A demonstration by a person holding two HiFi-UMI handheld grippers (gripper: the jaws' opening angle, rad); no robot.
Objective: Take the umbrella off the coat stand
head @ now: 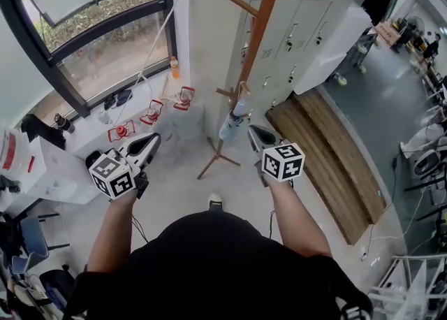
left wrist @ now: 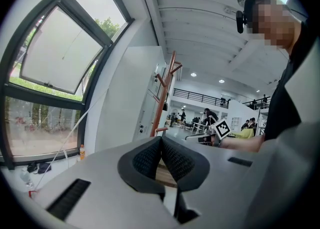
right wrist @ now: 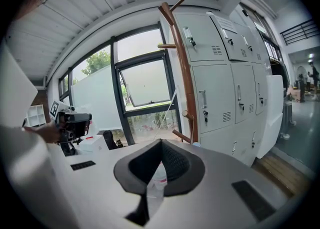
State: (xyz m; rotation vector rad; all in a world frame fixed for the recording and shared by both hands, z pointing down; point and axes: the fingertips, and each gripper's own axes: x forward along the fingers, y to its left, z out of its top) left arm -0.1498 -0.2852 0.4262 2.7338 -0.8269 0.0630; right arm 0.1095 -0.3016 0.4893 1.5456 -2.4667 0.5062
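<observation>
A brown wooden coat stand [head: 257, 35] rises from its spread feet [head: 216, 159] on the pale floor ahead of me. A folded pale blue umbrella [head: 233, 120] hangs from a low peg on it. My right gripper [head: 253, 131] is shut and empty, just right of the umbrella and apart from it. My left gripper [head: 154, 137] is also shut and empty, well to the left of the stand. The left gripper view shows its jaws [left wrist: 161, 139] closed, with the stand [left wrist: 165, 90] beyond. In the right gripper view the stand [right wrist: 182, 73] is close above the closed jaws [right wrist: 161, 141].
Grey lockers [head: 311, 15] stand right behind the coat stand, with a low wooden platform [head: 328, 154] at their foot. A dark-framed window [head: 91, 28] is at the left, and a white cord [head: 155, 49] hangs from it. Small red items [head: 152, 111] lie below the sill. A white cabinet [head: 49, 172] stands at the far left.
</observation>
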